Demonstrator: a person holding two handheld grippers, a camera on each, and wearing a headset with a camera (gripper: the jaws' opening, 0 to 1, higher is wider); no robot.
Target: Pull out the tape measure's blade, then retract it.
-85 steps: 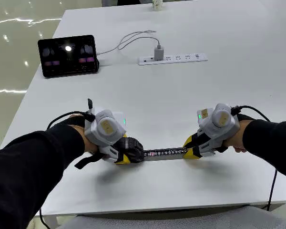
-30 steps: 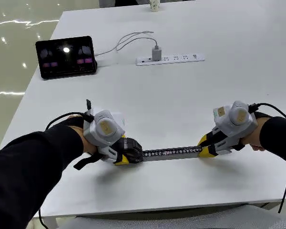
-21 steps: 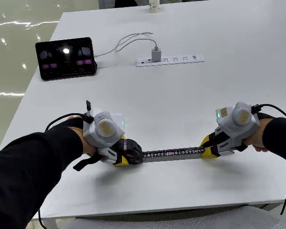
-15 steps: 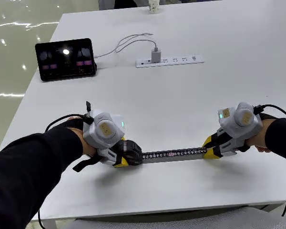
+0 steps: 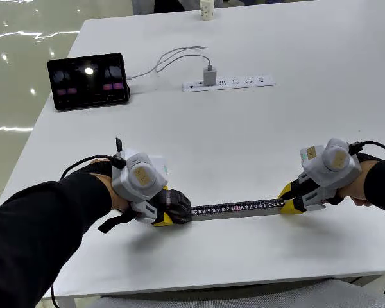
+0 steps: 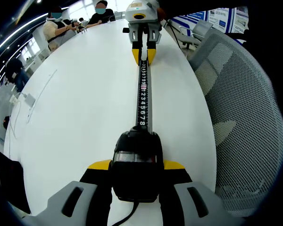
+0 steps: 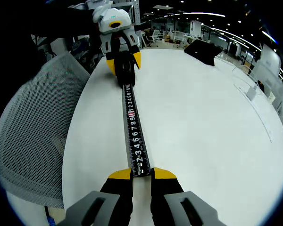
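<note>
White bench | case clenched in your left tongs, near the front edge | blade drawn out flat, tip pinched by your right tongs | blade thin, springy, probably snaps back: hold its tip, ease it in.

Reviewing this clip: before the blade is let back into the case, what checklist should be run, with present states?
1. Left tongs shut on the black tape measure case: ok.
2. Right tongs pinch the tip of the dark numbered blade: ok.
3. Blade flat and straight on the white table: ok.
4. Blade's line back to the case free of objects: ok.
5. Blade lock released: cannot tell.
</note>
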